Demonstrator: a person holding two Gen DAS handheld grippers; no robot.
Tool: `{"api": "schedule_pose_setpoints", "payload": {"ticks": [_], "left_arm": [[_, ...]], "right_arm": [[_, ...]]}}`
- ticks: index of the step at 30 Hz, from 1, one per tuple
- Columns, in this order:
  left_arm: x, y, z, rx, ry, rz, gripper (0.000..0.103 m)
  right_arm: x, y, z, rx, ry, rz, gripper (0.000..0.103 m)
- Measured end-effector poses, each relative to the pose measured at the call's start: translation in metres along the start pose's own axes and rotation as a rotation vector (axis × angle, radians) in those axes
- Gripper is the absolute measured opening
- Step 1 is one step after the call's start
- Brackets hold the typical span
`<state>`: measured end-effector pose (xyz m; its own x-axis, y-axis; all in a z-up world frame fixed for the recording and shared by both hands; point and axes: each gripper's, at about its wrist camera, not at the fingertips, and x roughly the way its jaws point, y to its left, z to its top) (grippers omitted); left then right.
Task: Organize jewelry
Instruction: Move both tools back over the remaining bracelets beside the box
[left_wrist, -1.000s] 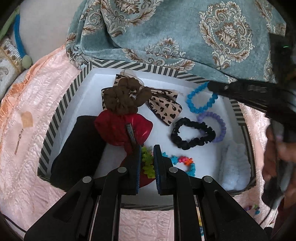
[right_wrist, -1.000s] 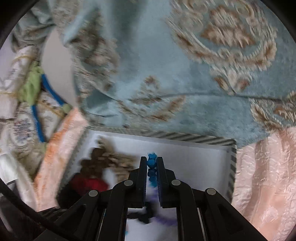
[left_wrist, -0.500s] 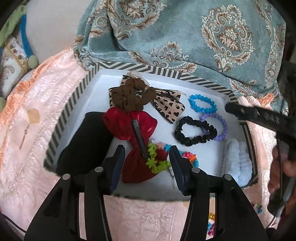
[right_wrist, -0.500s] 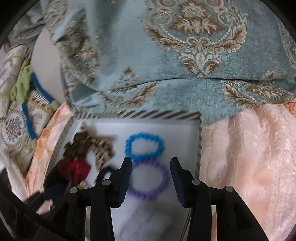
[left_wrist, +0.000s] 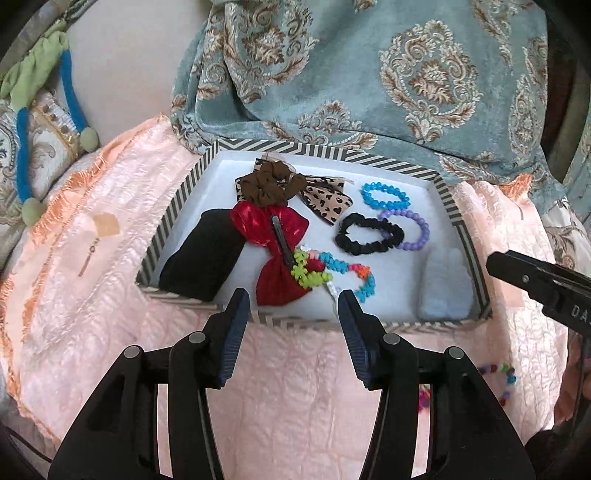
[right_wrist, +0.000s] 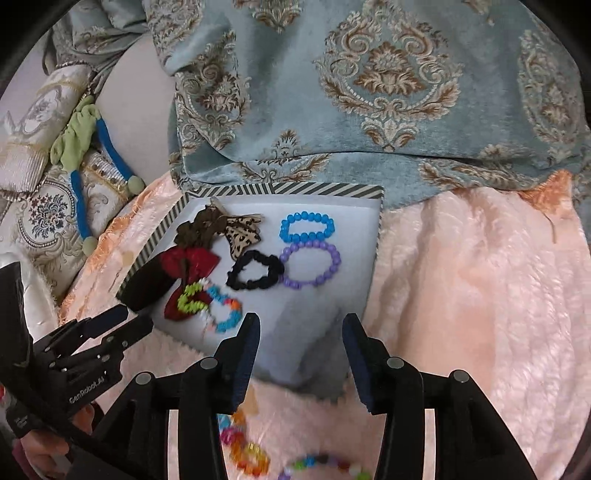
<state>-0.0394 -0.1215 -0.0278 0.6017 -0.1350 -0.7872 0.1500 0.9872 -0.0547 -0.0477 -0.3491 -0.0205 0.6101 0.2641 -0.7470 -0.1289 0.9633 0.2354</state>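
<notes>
Blue bead bracelet (right_wrist: 307, 226) now lies at the striped box's (left_wrist: 177, 206) far right corner, freed; multicolour bracelet (left_wrist: 332, 271) dropped near its front edge. We see left claw (left_wrist: 293, 306) wide, right claw (right_wrist: 300, 338) opening, both empty.

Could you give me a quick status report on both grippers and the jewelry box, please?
Left gripper open, empty; right gripper opening, empty. Blue bracelet in striped box. Loose bead bracelets outside.

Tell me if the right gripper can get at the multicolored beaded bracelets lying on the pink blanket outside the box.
Probably yes. The right gripper, its jaws opening with nothing between them, hangs just above the multicolored beaded bracelets, which lie uncovered on the pink blanket in front of the striped box. Nothing blocks the way down.
</notes>
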Motion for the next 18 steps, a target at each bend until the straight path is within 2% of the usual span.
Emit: {"api": "schedule_pose_setpoints", "payload": {"ticks": [13, 18], "left_arm": [[-0.042, -0.009, -0.027, 0.025, -0.03, 0.005, 0.052], [-0.054, -0.007, -0.036, 0.011, -0.029, -0.023, 0.057]], "right_arm": [[-0.035, 0.013, -0.044, -0.006, -0.004, 0.004, 0.047], [-0.048, 0.014, -0.055, -0.016, -0.01, -0.003, 0.055]]}}
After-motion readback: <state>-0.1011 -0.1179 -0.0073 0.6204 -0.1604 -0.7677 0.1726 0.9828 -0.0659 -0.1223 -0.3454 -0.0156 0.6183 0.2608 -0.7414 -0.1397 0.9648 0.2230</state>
